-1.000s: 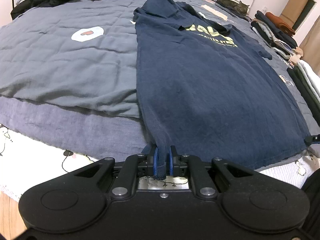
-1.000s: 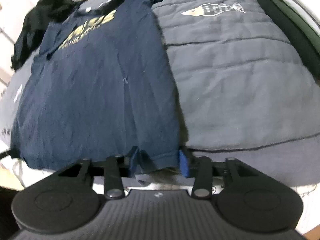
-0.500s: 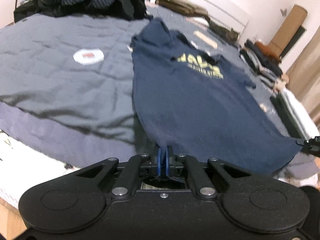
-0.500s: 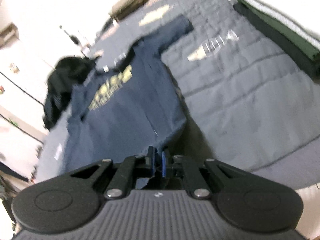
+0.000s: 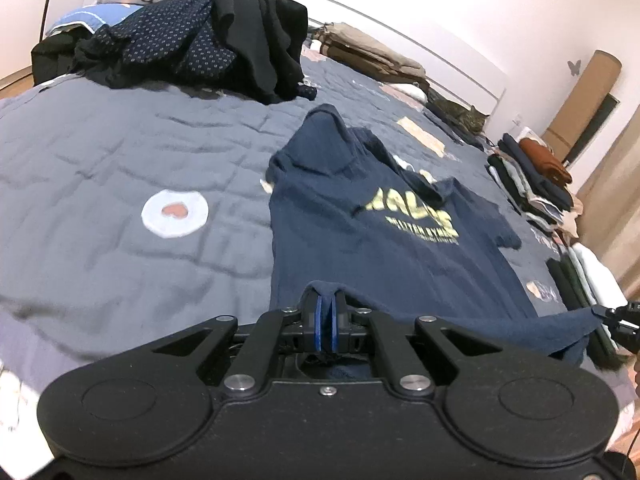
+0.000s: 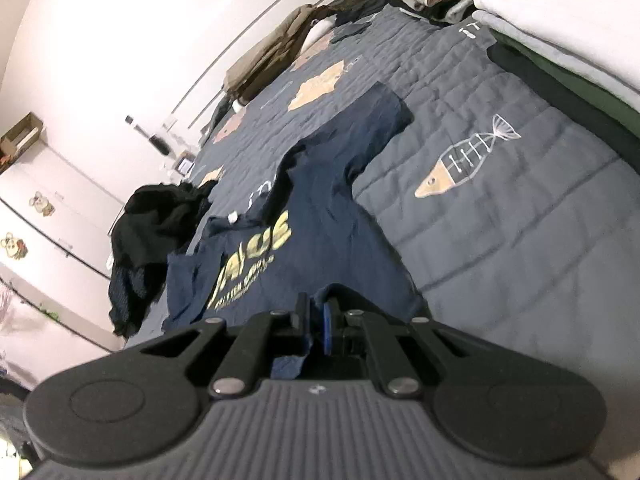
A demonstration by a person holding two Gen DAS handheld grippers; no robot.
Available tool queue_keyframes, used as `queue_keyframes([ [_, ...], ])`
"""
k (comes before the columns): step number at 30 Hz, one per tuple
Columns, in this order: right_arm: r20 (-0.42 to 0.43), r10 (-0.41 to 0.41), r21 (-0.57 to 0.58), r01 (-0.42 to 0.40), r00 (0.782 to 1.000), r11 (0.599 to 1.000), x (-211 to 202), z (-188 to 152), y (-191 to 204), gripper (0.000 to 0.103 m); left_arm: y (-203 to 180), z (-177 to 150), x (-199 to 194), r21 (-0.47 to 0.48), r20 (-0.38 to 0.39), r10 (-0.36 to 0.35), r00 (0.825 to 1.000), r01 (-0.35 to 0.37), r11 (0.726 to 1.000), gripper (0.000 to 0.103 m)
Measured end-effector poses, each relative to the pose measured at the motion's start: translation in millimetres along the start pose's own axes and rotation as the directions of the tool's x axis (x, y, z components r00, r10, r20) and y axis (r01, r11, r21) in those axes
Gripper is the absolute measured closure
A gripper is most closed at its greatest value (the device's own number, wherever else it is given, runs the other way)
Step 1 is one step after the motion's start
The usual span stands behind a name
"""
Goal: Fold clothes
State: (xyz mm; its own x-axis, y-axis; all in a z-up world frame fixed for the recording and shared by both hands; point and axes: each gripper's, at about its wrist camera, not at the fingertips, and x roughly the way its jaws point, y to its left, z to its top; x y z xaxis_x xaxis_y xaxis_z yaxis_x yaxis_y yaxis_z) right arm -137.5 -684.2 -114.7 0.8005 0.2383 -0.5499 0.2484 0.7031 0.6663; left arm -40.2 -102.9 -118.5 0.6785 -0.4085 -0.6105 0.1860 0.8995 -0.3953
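Left wrist view, left gripper (image 5: 327, 322) fingers clamped on navy tee (image 5: 360, 236) hem, right gripper (image 6: 316, 326) likewise, on quilt (image 5: 120, 152).

Open quilt (image 5: 100, 168) across the left and centre-left of the left wrist view, bare but for a flat heart patch (image 5: 175, 213). Blocked at upper left by a heap of dark clothes (image 5: 224, 40). Navy T-shirt (image 5: 360, 232) spread over the centre. Folded stacks (image 5: 536, 176) lining the right edge, with beige folded clothes (image 5: 372, 54) at upper centre. In the right wrist view, clear quilt at right around the fish patch (image 6: 466, 162), hemmed at upper right by folded white and green piles (image 6: 560, 28); black heap (image 6: 160, 224) at left.
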Motion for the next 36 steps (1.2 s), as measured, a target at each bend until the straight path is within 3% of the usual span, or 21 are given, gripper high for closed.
queue_keyframes([
  [11, 0.038, -0.035, 0.018, 0.034, 0.999, 0.999, 77.1, 34.6, 7.1, 0.097, 13.9, 45.6, 70.9, 0.008, -0.014, 0.040, 0.999, -0.040, 0.999, 0.098],
  [19, 0.109, -0.029, 0.029, 0.026, 0.994, 0.999, 108.7, 54.4, 13.9, 0.097, 21.1, 75.4, 99.1, 0.005, 0.013, 0.020, 1.000, -0.020, 1.000, 0.098],
  [23, 0.104, -0.072, -0.035, 0.076, 0.992, 0.997, 128.4, 53.2, 16.1, 0.097, 21.3, 80.4, 121.4, 0.032, 0.001, 0.016, 1.000, -0.017, 0.999, 0.098],
  [27, 0.102, -0.147, -0.101, 0.157, 0.984, 0.982, 146.0, 45.2, 11.2, 0.093, 25.0, 74.4, 142.0, 0.103, -0.050, 0.062, 0.997, -0.057, 0.993, 0.096],
  [29, 0.123, -0.161, -0.131, 0.176, 0.979, 0.976, 144.9, 41.1, 11.8, 0.090, 29.9, 73.6, 136.3, 0.102, -0.040, 0.058, 0.998, -0.053, 0.993, 0.092],
  [31, 0.154, -0.154, -0.155, 0.178, 0.976, 0.972, 138.1, 37.1, 13.8, 0.079, 33.6, 75.5, 122.2, 0.089, 0.010, 0.084, 0.996, -0.085, 0.992, 0.071],
  [32, 0.180, -0.152, -0.169, 0.183, 0.972, 0.969, 131.6, 34.3, 17.1, 0.074, 36.0, 76.3, 113.4, 0.071, 0.033, 0.090, 0.995, -0.093, 0.993, 0.066],
  [34, 0.235, -0.152, -0.195, 0.200, 0.960, 0.960, 115.6, 28.1, 25.1, 0.059, 38.1, 76.0, 99.6, 0.049, 0.058, 0.085, 0.995, -0.088, 0.995, 0.065],
  [36, 0.263, -0.149, -0.228, 0.212, 0.953, 0.950, 100.3, 21.0, 34.6, 0.058, 39.1, 74.8, 86.5, 0.027, 0.079, 0.079, 0.994, -0.081, 0.996, 0.065],
])
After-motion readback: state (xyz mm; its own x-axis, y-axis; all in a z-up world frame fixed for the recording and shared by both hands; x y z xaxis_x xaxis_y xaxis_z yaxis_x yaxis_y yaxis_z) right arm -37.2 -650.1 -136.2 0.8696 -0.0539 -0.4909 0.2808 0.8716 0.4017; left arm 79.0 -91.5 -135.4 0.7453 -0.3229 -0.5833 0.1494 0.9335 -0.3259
